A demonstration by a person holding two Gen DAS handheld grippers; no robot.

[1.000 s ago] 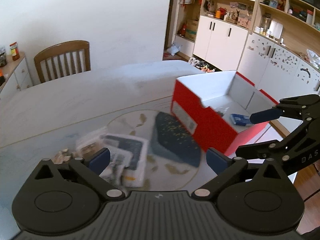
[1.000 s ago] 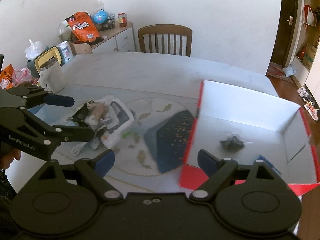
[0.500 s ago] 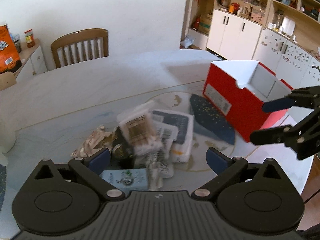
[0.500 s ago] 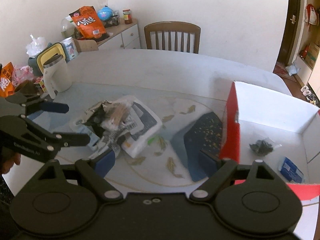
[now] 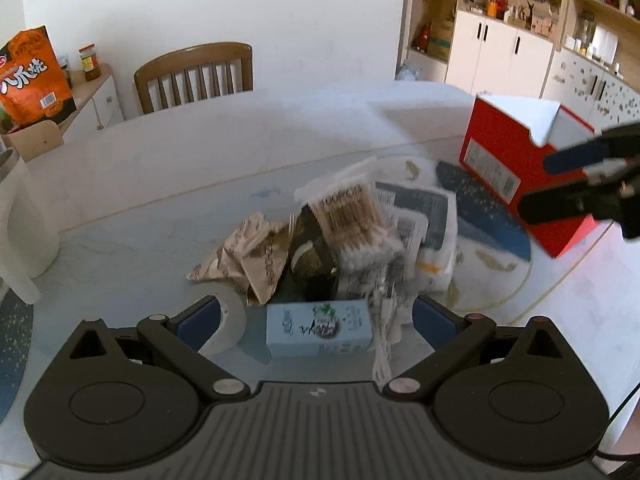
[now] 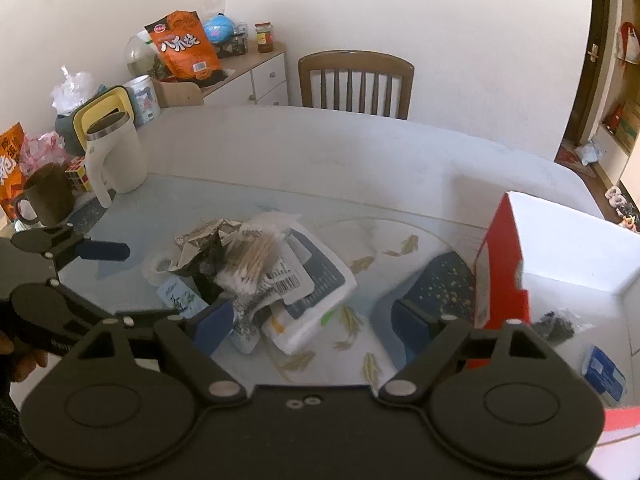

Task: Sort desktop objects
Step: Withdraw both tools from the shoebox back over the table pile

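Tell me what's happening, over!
Both grippers, left and right, open, empty. Pile topped by cotton swabs unsorted; red box waits beside it. Nothing in the way.

Table (image 5: 280,136): smooth, pale, faintly glossy top.
Box (image 5: 496,160): red cardboard, matt, white inside.
Cotton swabs (image 5: 352,216): wooden sticks, fluffy white tips, clear plastic wrap.
Wrapper (image 5: 248,252): crumpled brown paper.
Small carton (image 5: 318,332): light blue card, printed.
Tape roll (image 5: 230,318): white, smooth.
Chair (image 6: 356,80): brown varnished wood.
Jug (image 6: 116,156): cream plastic, metal rim.
Snack bag (image 6: 184,46): orange glossy foil.
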